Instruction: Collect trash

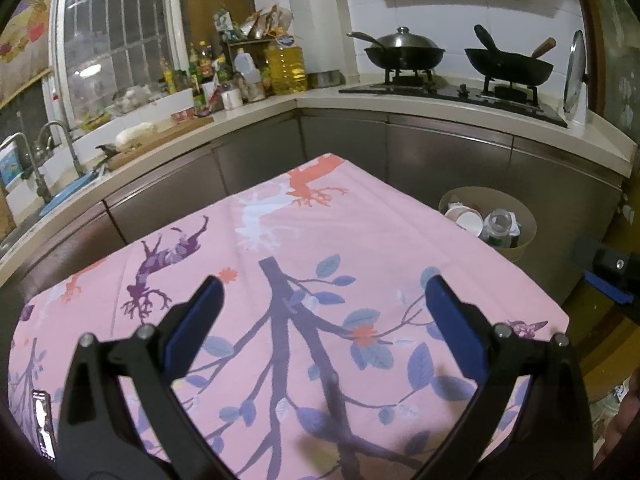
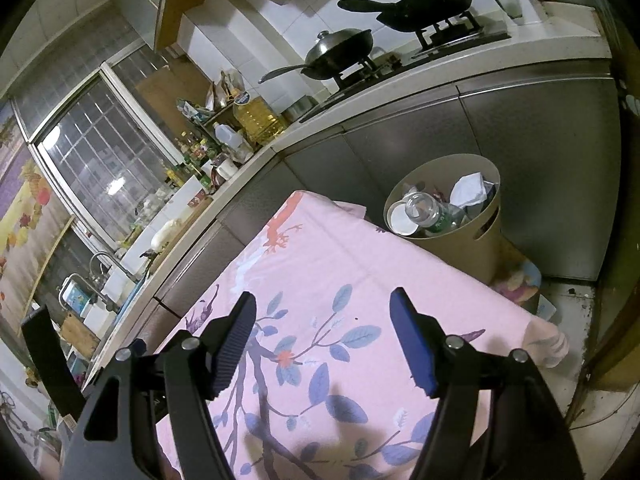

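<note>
A beige round bin (image 2: 472, 248) stands on the floor past the table's far right corner, seen also in the left wrist view as the bin (image 1: 524, 236). It holds a clear plastic bottle (image 2: 426, 210), a white paper cup (image 2: 400, 220) and crumpled paper (image 2: 470, 190). The table wears a pink cloth (image 1: 360, 232) printed with blue leaves and branches. My left gripper (image 1: 324, 292) hovers open over the cloth with nothing between its blue pads. My right gripper (image 2: 324, 308) is likewise open and empty above the cloth, short of the bin.
Grey cabinets and a pale counter (image 1: 256, 116) wrap around behind the table. Two woks (image 1: 404, 54) sit on a gas stove; oil bottles (image 1: 286, 68) crowd the corner, and a sink (image 1: 60, 196) lies at the left. A shiny wrapper-like object (image 1: 42, 424) shows at the cloth's near left edge.
</note>
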